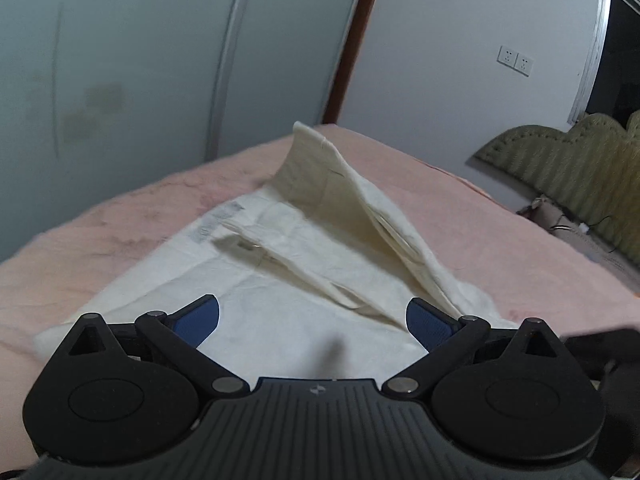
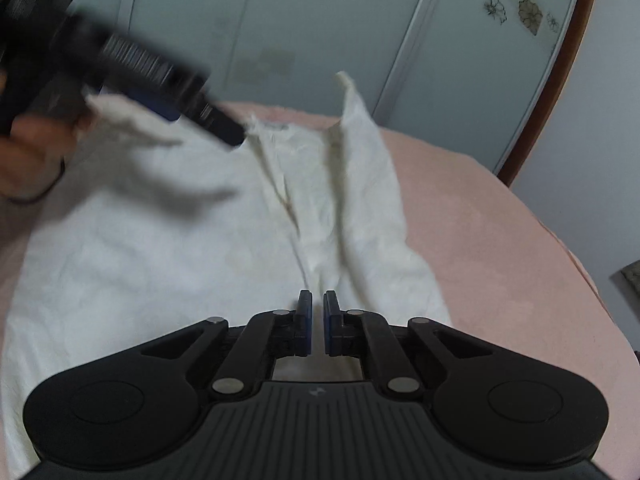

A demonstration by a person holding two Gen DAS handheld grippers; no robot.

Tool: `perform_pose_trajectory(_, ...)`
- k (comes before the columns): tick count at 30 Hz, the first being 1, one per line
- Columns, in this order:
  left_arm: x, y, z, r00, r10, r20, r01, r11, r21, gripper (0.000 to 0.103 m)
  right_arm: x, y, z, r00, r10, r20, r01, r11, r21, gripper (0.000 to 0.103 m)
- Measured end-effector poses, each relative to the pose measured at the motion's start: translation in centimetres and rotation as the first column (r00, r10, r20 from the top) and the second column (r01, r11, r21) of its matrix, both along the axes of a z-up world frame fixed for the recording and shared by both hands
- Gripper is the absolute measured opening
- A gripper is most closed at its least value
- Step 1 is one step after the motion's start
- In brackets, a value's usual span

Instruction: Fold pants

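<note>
The left gripper (image 2: 224, 132) is showing only as a dark blur in the right wrist view, its hand (image 2: 28, 152) cut off at the frame's edge. The cream pants (image 1: 280, 280) are lying on the pink bed (image 1: 500, 248), one flap standing up toward the bed's far edge. The left gripper's (image 1: 312, 320) fingers are standing wide apart above the cloth, gripping nothing. The right gripper's (image 2: 317, 320) fingers are sitting closed over the pants; whether they are pinching fabric is unclear.

pants (image 1: 280, 280) | cream-white, wrinkled | spread on pink bedcover (image 1: 460, 220) | one flap raised upright
</note>
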State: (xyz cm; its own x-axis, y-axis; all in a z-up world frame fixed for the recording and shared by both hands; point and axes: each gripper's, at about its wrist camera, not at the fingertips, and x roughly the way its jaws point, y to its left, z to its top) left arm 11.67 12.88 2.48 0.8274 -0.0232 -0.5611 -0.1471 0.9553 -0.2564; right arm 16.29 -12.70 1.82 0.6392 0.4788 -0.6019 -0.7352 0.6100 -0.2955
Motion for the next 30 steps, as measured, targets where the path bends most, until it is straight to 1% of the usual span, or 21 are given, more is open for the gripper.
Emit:
perform_pose_trajectory(2, 1.6, 0.2, 0.2, 1.000, -0.007, -0.029, 0.006, 0.999, -0.042, 0.099, 0.1, -0.4, 0.5, 0.999, -0.028, 0.022, 0.027, 0.998, 0.054, 0.006)
perform_pose_trajectory(4, 3.2, 0.8, 0.6, 0.999, -0.003, -0.036, 0.000, 0.996, -0.086, 0.099, 0.1, -0.9, 1.8, 0.993, -0.068, 0.092, 0.058, 0.992, 0.109, 0.006)
perform_pose_trajectory(6, 4.4, 1.1, 1.2, 0.999, 0.015, -0.030, -0.018, 0.995, -0.097, 0.099, 0.8, -1.1, 3.0, 0.980, -0.125, 0.152, 0.104, 0.985, 0.139, 0.012)
perform_pose_trajectory(7, 4.9, 1.2, 1.4, 0.999, 0.026, -0.029, -0.029, 0.995, -0.096, 0.099, 1.6, -1.1, 3.4, 0.977, -0.151, 0.149, 0.129, 0.981, 0.146, 0.019)
perform_pose_trajectory(8, 5.3, 1.3, 1.7, 0.999, 0.028, -0.026, -0.030, 0.995, -0.099, 0.099, 2.6, -1.0, 3.6, 0.974, -0.174, 0.143, 0.152, 0.976, 0.154, 0.033)
perform_pose_trajectory(9, 5.7, 1.3, 1.8, 0.999, 0.027, -0.029, -0.030, 0.995, -0.099, 0.100, 3.6, -0.9, 3.7, 0.971, -0.194, 0.139, 0.171, 0.972, 0.162, 0.043)
perform_pose_trajectory(10, 6.1, 1.2, 1.7, 0.999, 0.029, -0.042, -0.033, 0.995, -0.097, 0.100, 4.4, -1.0, 3.6, 0.967, -0.213, 0.137, 0.189, 0.967, 0.170, 0.071)
perform_pose_trajectory(11, 6.3, 1.1, 1.6, 0.998, 0.028, -0.056, -0.033, 0.995, -0.097, 0.100, 5.4, -1.0, 3.4, 0.964, -0.223, 0.142, 0.196, 0.964, 0.177, 0.084)
perform_pose_trajectory(13, 6.3, 1.2, 1.1, 0.996, 0.013, -0.084, -0.021, 0.995, -0.101, 0.100, 7.7, -1.8, 3.0, 0.962, -0.244, 0.122, 0.221, 0.960, 0.174, 0.084)
perform_pose_trajectory(15, 6.6, 1.0, 0.2, 0.994, -0.006, -0.113, -0.005, 0.995, -0.098, 0.100, 11.0, -2.8, 2.7, 0.953, -0.298, 0.056, 0.283, 0.941, 0.187, 0.084)
perform_pose_trajectory(17, 6.8, 1.0, -0.8, 0.989, -0.017, -0.144, 0.003, 0.995, -0.097, 0.100, 14.7, -4.5, 2.5, 0.950, -0.298, -0.090, 0.311, 0.918, 0.245, 0.084)
perform_pose_trajectory(18, 6.9, 1.1, -1.3, 0.987, -0.024, -0.159, 0.007, 0.995, -0.104, 0.100, 16.5, -5.5, 2.1, 0.942, -0.290, -0.171, 0.329, 0.903, 0.278, 0.084)
perform_pose_trajectory(20, 7.2, 1.5, -2.1, 0.982, -0.035, -0.186, 0.012, 0.992, -0.123, 0.100, 19.7, -7.1, 1.0, 0.911, -0.275, -0.309, 0.371, 0.871, 0.321, 0.084)
perform_pose_trajectory(22, 7.4, 1.6, -2.5, 0.980, -0.039, -0.196, 0.015, 0.993, -0.121, 0.100, 22.0, -7.9, -0.7, 0.868, -0.248, -0.431, 0.417, 0.834, 0.360, 0.083)
perform_pose_trajectory(23, 7.6, 1.5, -2.4, 0.980, -0.042, -0.195, 0.020, 0.993, -0.115, 0.100, 22.6, -8.0, -1.2, 0.858, -0.226, -0.461, 0.419, 0.828, 0.373, 0.073)
perform_pose_trajectory(24, 7.8, 1.6, -2.3, 0.980, -0.045, -0.191, 0.024, 0.994, -0.111, 0.100, 22.7, -7.8, -1.3, 0.871, -0.208, -0.445, 0.398, 0.829, 0.393, 0.070)
perform_pose_trajectory(25, 8.1, 1.6, -2.2, 0.981, -0.049, -0.187, 0.028, 0.994, -0.109, 0.100, 22.6, -7.4, -1.3, 0.880, -0.170, -0.445, 0.364, 0.842, 0.398, 0.041)
perform_pose_trajectory(26, 8.4, 1.6, -2.0, 0.982, -0.052, -0.181, 0.032, 0.993, -0.111, 0.100, 22.2, -6.8, -1.3, 0.888, -0.156, -0.433, 0.341, 0.856, 0.389, 0.024)
perform_pose_trajectory(27, 8.7, 1.7, -1.8, 0.983, -0.054, -0.174, 0.035, 0.993, -0.114, 0.099, 21.8, -5.7, -1.3, 0.913, -0.163, -0.375, 0.305, 0.883, 0.358, 0.023)
perform_pose_trajectory(28, 9.0, 1.6, -1.5, 0.984, -0.054, -0.169, 0.034, 0.993, -0.117, 0.099, 20.7, -4.6, -0.9, 0.938, -0.160, -0.307, 0.260, 0.911, 0.320, 0.017)
perform_pose_trajectory(30, 9.7, 1.9, -1.0, 0.985, -0.055, -0.162, 0.030, 0.988, -0.153, 0.098, 17.5, -2.7, 0.0, 0.977, -0.132, -0.165, 0.171, 0.952, 0.254, 0.014)
